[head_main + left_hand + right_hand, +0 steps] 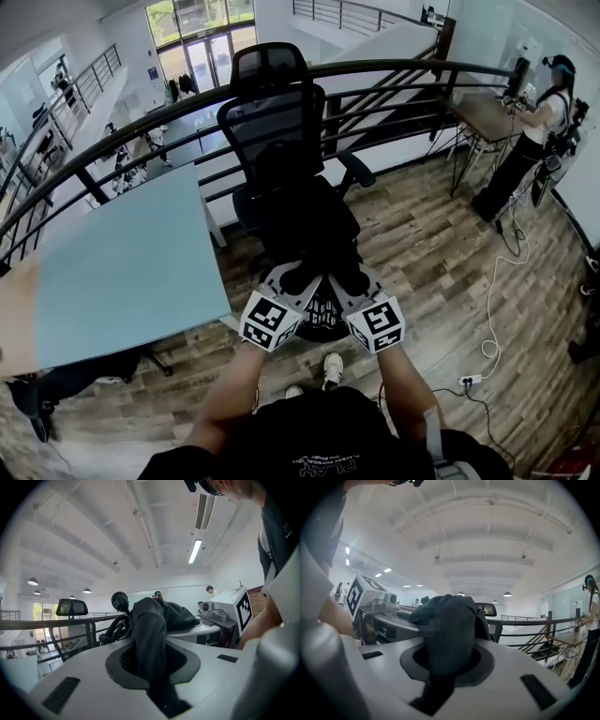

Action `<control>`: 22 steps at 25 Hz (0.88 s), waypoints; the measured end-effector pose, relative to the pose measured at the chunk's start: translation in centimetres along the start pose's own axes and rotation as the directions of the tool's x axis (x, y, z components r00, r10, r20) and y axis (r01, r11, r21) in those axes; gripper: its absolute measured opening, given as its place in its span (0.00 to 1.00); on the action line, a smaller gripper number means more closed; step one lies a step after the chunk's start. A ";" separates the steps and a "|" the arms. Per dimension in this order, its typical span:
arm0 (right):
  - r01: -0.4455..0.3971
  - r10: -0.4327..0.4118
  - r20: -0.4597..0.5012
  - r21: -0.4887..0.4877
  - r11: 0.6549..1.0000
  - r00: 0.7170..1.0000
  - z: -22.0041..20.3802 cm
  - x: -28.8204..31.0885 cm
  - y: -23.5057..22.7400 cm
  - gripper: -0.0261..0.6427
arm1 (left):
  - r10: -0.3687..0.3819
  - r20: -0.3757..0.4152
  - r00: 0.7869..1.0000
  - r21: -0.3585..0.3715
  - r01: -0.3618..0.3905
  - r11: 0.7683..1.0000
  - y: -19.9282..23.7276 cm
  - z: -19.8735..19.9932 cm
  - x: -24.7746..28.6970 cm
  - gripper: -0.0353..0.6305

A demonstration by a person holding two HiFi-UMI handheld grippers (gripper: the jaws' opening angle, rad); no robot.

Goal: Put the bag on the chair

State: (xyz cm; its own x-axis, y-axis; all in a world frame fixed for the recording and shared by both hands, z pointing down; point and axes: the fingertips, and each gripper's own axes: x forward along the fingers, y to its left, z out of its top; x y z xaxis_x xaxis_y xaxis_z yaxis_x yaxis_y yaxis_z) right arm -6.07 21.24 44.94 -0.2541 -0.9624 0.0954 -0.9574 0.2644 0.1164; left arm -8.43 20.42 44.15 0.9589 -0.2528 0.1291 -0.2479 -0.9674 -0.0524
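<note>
A black bag [314, 230] lies over the seat of the black office chair [272, 122] straight ahead of me; whether its weight rests on the seat I cannot tell. My left gripper [298, 278] is shut on a fold of the bag's near left edge, and dark cloth [150, 639] fills the space between its jaws. On the near right edge my right gripper [349, 279] is shut the same way, with black fabric [450, 630] pinched between its pads. Both grippers are side by side at the seat's front. The chair's headrest [71, 607] shows behind the bag.
A light blue table [122, 272] stands close on the left of the chair. A black railing [375, 70] runs behind it. At the far right a person [539, 122] stands at a desk. A white cable with a power strip [469, 380] lies on the wooden floor.
</note>
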 end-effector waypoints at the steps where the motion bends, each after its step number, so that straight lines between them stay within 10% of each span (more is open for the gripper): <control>1: -0.005 0.005 0.006 0.003 1.000 1.000 0.1 0.2 -0.7 0.15 | 0.006 -0.001 1.000 0.001 -0.006 1.000 0.2 0.2 0.6 0.16; 22: -0.083 0.083 0.042 -0.001 0.997 0.996 -0.2 5.0 -12.9 0.15 | 0.113 0.017 0.993 0.015 -0.113 0.993 5.1 2.1 12.6 0.16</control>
State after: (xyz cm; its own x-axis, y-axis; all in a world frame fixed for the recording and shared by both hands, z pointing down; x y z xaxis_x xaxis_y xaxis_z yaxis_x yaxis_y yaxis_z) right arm 5.02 13.05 44.13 -0.3381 -0.9390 0.0634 -0.9328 0.3433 0.1096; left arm 2.66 12.33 43.43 0.9269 -0.3601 0.1057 -0.3529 -0.9321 -0.0812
